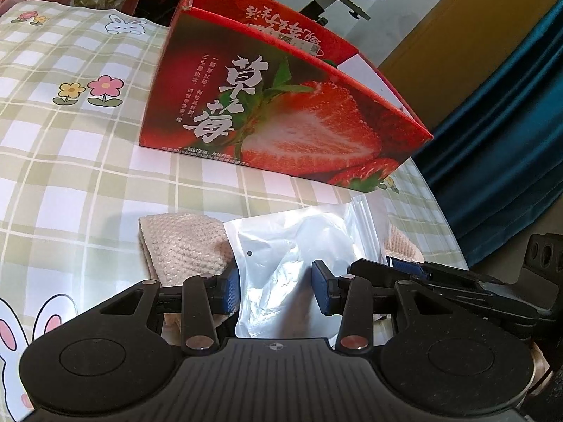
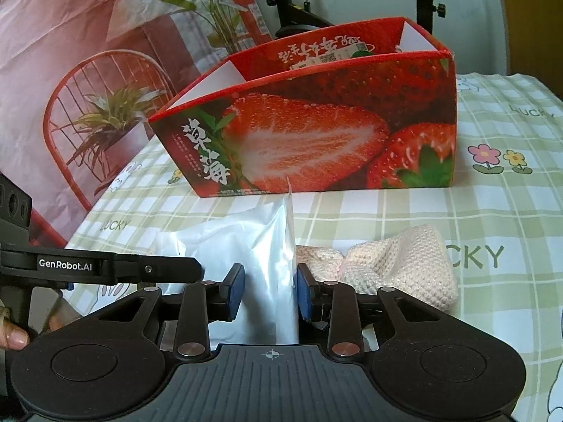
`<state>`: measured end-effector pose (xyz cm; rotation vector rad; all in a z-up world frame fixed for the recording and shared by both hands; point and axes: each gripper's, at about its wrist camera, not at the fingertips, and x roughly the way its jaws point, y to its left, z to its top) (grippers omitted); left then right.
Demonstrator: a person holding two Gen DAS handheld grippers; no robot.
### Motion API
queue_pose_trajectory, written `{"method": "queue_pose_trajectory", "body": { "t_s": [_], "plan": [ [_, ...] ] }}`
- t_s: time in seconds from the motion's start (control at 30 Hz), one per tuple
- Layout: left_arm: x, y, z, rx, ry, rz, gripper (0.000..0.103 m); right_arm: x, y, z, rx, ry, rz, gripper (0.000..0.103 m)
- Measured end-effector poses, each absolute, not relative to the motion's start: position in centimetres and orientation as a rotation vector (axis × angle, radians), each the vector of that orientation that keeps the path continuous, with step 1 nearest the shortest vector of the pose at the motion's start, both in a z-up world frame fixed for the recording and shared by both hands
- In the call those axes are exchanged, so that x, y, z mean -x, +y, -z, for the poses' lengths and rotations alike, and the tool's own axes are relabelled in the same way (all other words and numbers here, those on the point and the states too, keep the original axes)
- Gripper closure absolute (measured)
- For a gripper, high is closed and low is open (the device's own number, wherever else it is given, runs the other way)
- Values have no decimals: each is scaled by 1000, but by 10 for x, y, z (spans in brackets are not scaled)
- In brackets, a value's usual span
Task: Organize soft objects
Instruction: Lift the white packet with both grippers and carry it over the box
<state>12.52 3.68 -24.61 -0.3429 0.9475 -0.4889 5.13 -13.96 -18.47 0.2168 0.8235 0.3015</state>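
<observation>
A clear plastic zip bag (image 1: pixel 281 246) stands crumpled on the checked tablecloth (image 1: pixel 70 161), near the table edge and in front of a red strawberry box (image 1: pixel 281 112). My left gripper (image 1: pixel 276 290) has its blue pads against the bag's two sides. My right gripper (image 2: pixel 271 290) pinches the same bag (image 2: pixel 260 246) from the opposite side, and its black fingers (image 1: pixel 404 270) show at the right of the left wrist view. A cream knitted piece (image 1: pixel 179 246) lies partly under the bag. It spreads out to the right of my right gripper as a knitted piece (image 2: pixel 397 263).
The open-topped strawberry box (image 2: pixel 316 140) stands mid-table with white inner flaps. A red printed paper bag (image 2: pixel 105 70) rises behind the table, and a dark blue curtain (image 1: pixel 510 123) hangs past its edge. A left gripper finger (image 2: pixel 169 269) and a person's thumb (image 2: pixel 14 337) show.
</observation>
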Motion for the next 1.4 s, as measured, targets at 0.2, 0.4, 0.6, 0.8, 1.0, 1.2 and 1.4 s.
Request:
{"method": "queue_pose_trajectory", "body": {
  "t_s": [0.2, 0.4, 0.6, 0.8, 1.0, 1.2, 1.4],
  "plan": [
    [-120, 45, 245, 387, 951, 493, 59, -50, -138, 185, -193, 821, -308, 72],
    [-116, 50, 246, 417, 960, 498, 59, -50, -137, 186, -176, 819, -314, 70],
    [-115, 49, 246, 406, 957, 494, 61, -50, -135, 185, -158, 815, -317, 70],
    [-115, 55, 247, 417, 952, 473, 75, -49, -131, 180, -121, 806, -331, 80],
    [-114, 55, 243, 425, 934, 483, 76, -47, -136, 176, -139, 793, -325, 86],
    [-110, 55, 228, 421, 896, 492, 76, -44, -139, 165, -157, 759, -330, 86],
    [-112, 52, 206, 395, 862, 500, 76, -45, -139, 151, -166, 717, -335, 86]
  ]
}}
